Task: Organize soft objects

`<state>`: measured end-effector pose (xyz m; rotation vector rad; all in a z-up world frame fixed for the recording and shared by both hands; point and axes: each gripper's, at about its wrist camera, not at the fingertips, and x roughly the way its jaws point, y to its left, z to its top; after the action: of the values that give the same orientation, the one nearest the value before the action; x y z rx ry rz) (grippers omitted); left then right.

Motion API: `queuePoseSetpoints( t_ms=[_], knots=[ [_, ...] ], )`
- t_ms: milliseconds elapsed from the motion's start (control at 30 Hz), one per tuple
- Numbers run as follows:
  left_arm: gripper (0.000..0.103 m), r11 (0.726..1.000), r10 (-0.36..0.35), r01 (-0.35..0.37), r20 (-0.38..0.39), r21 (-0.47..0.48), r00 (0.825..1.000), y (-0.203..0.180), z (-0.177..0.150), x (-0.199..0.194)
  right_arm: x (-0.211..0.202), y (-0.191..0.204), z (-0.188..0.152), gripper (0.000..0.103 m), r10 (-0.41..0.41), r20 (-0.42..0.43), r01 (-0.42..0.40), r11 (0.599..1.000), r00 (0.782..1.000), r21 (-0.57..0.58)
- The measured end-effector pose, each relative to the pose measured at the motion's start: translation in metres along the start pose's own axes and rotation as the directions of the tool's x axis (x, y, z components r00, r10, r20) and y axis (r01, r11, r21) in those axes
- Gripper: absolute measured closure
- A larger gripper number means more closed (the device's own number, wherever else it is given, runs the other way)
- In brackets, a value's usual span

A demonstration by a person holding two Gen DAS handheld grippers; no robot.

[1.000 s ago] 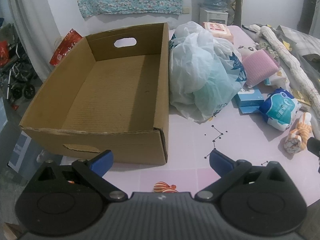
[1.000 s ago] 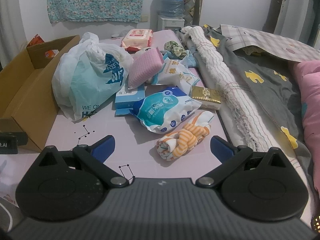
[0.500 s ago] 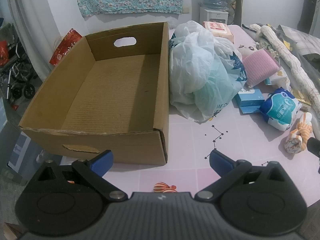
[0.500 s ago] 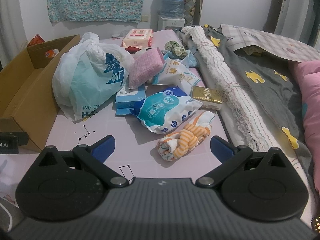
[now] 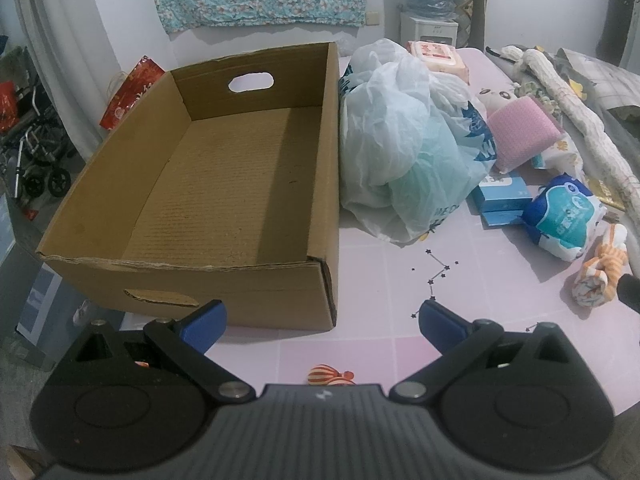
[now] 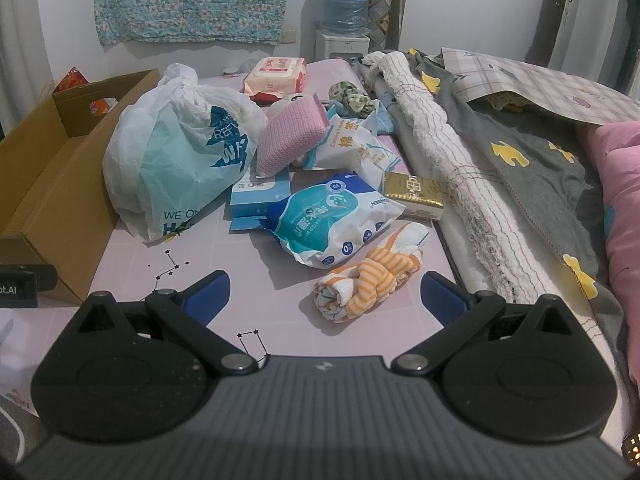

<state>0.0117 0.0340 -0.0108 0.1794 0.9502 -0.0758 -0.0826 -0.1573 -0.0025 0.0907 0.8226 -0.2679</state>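
Nothing packed yet: cardboard box (image 5: 224,184) sits bare at 11 o'clock, both claws spread and unladen, right gripper (image 6: 322,292) facing the knotted striped cloth (image 6: 370,274) at 12.

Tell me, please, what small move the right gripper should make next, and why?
Probably ease the right gripper forward and down onto the orange-striped cloth roll. Its jaws stand open and empty, the roll lies just ahead between the fingertips, nearest of the soft things, and the cardboard box is empty, so nothing has been packed yet.
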Motion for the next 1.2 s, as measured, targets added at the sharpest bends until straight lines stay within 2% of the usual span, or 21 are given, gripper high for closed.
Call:
queuePoseSetpoints(
  t_ms=[200,333,433,600,833,967,1000,1067,1167,1200],
  knots=[
    [0.001,1.0,0.008,-0.009,0.027,0.019,1.0,-0.003,-0.001,0.001,0.001,-0.002,-0.002,0.001,-0.007,0.005,0.007,1.0,1.0,0.001],
    [0.002,0.996,-0.019,0.012,0.08,0.093,0.997,-0.018,-0.001,-0.005,-0.006,-0.015,-0.011,0.001,0.022,0.07,-0.023,1.0,0.997,0.021],
    [0.003,0.986,-0.078,0.059,0.112,0.158,0.991,-0.034,0.0,-0.009,-0.012,-0.033,-0.023,0.001,0.064,0.133,-0.066,0.998,0.989,0.009],
    [0.006,0.951,-0.219,0.181,0.135,0.252,0.966,-0.068,0.0,-0.013,-0.009,-0.072,-0.038,0.001,0.156,0.137,-0.168,0.982,0.978,0.082],
    [0.025,0.882,-0.383,0.335,0.09,0.33,0.919,-0.115,0.001,-0.006,0.002,-0.112,-0.049,0.003,0.164,0.125,-0.185,0.967,0.978,0.177],
    [0.037,0.85,-0.45,0.395,0.09,0.349,0.888,-0.134,0.004,0.002,0.015,-0.129,-0.05,0.011,0.184,0.12,-0.207,0.953,0.976,0.222],
    [0.039,0.843,-0.46,0.407,0.08,0.351,0.884,-0.14,0.005,0.005,0.02,-0.133,-0.049,0.012,0.194,0.118,-0.218,0.946,0.974,0.241],
    [0.055,0.835,-0.471,0.422,0.064,0.354,0.88,-0.148,0.006,0.012,0.031,-0.139,-0.048,0.021,0.221,0.112,-0.244,0.928,0.969,0.282],
    [0.075,0.821,-0.471,0.428,0.025,0.379,0.882,-0.163,0.007,0.023,0.052,-0.143,-0.042,0.031,0.249,0.102,-0.269,0.906,0.963,0.327],
    [0.077,0.817,-0.466,0.424,0.013,0.391,0.885,-0.168,0.008,0.027,0.059,-0.143,-0.04,0.034,0.257,0.101,-0.277,0.9,0.961,0.336]
  ],
)
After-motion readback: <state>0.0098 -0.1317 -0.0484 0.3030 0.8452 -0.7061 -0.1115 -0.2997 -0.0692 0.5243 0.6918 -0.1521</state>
